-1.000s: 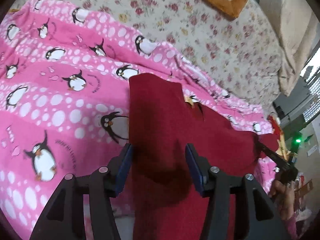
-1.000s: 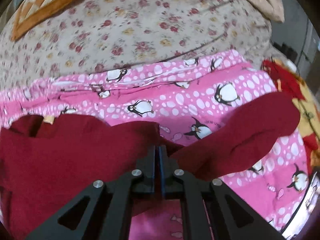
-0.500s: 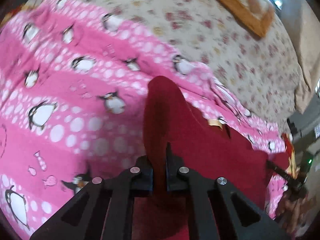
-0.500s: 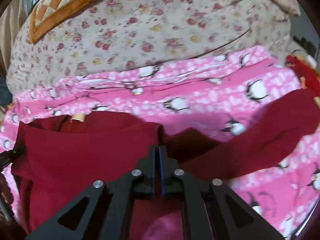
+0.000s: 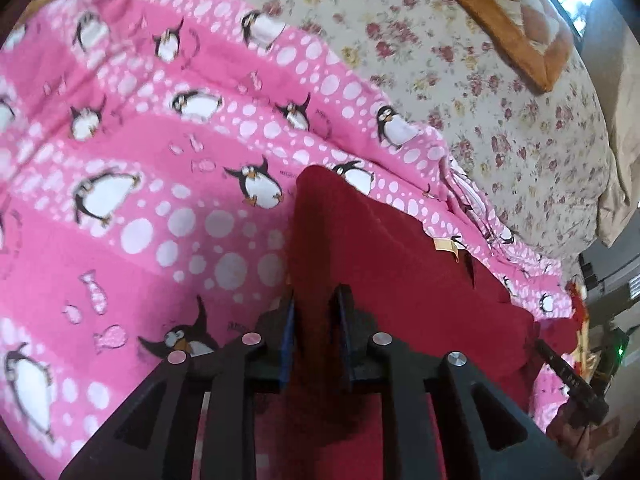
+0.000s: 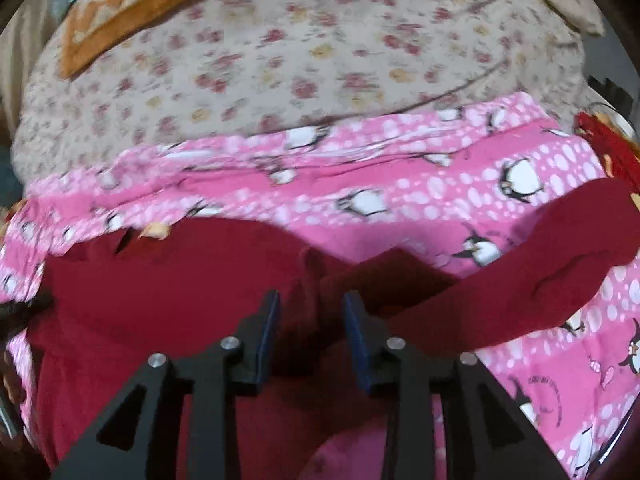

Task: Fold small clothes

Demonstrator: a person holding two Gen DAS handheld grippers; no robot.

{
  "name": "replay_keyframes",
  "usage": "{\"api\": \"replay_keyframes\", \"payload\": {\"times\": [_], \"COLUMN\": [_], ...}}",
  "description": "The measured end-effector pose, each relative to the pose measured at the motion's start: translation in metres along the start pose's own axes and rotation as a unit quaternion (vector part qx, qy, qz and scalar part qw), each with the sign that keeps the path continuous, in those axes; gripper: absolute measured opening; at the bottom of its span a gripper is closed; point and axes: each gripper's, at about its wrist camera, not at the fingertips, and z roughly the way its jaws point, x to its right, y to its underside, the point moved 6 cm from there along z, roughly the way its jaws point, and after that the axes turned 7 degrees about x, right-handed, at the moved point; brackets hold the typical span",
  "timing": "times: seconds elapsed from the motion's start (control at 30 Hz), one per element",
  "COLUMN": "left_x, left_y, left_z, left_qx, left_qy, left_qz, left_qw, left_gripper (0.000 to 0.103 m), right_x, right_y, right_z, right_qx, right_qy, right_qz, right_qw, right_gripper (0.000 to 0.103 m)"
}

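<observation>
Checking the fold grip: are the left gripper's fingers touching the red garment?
Touching. The left wrist view shows the left gripper pinching a ridge of the red garment.

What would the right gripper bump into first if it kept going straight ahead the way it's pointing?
Probably the dark red garment: its bunched fabric already lies between the opening jaws of the right gripper, with the pink penguin blanket beyond. Depth is hard to judge.

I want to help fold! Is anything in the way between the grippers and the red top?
Nothing visible. The left gripper is pinching a fold of the red top. The right gripper has the cloth bunched between its opening jaws, on the pink blanket.
</observation>
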Motion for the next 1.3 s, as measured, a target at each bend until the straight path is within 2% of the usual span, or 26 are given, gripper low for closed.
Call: {"api": "replay_keyframes", "payload": {"times": [0.07,0.13,0.17,0.3,0.37,0.5,0.57,0.73,0.8,0.9,1.07,1.17,1.3], "left_x": [0.008,0.018,0.023,0.049,0.063,0.087,0.093,0.083,0.074,0.071,0.075,0.074,0.070], "left_y": [0.000,0.001,0.001,0.002,0.004,0.020,0.032,0.059,0.066,0.067,0.070,0.069,0.068], "left_z": [-0.010,-0.024,-0.029,-0.053,-0.058,-0.049,-0.036,-0.003,0.006,0.008,0.011,0.012,0.011], "left_qx": [0.011,0.027,0.032,0.056,0.063,0.045,0.033,-0.002,-0.007,0.007,0.020,0.020,0.021], "left_qy": [-0.006,-0.008,-0.006,0.012,0.025,0.043,0.038,0.021,0.017,0.028,0.024,0.029,0.044], "left_qz": [0.012,0.022,0.025,0.045,0.054,0.071,0.082,0.070,0.066,0.066,0.089,0.085,0.070], "left_qw": [0.9999,0.9994,0.9991,0.9973,0.9962,0.9955,0.9954,0.9973,0.9977,0.9974,0.9955,0.9958,0.9964], "left_gripper": [0.001,0.005,0.005,0.007,0.012,0.014,0.014,0.014,0.014,0.014,0.014,0.016,0.016], "right_x": [-0.010,-0.013,-0.012,-0.007,-0.007,-0.012,-0.015,-0.007,-0.004,-0.002,0.001,0.014,0.025], "right_y": [0.008,0.017,0.021,0.017,0.014,0.011,0.014,0.033,0.036,0.036,0.029,0.022,0.024], "right_z": [0.003,0.012,0.018,0.010,0.000,-0.018,-0.020,0.003,0.006,0.004,-0.006,-0.013,-0.004], "right_qx": [-0.002,-0.009,-0.019,-0.015,-0.004,0.009,0.004,-0.031,-0.026,-0.012,0.002,0.019,0.008], "right_qy": [0.015,0.040,0.042,0.032,0.037,0.029,0.025,0.036,0.030,0.022,-0.006,0.000,0.000], "right_qz": [-0.033,-0.066,-0.069,-0.051,-0.055,-0.063,-0.069,-0.074,-0.069,-0.059,-0.029,-0.007,0.020], "right_qw": [0.999,0.997,0.997,0.998,0.998,0.998,0.997,0.996,0.997,0.998,1.000,1.000,1.000], "right_gripper": [0.040,0.041,0.041,0.041,0.041,0.041,0.041,0.043,0.045,0.048,0.050,0.061,0.061]}}
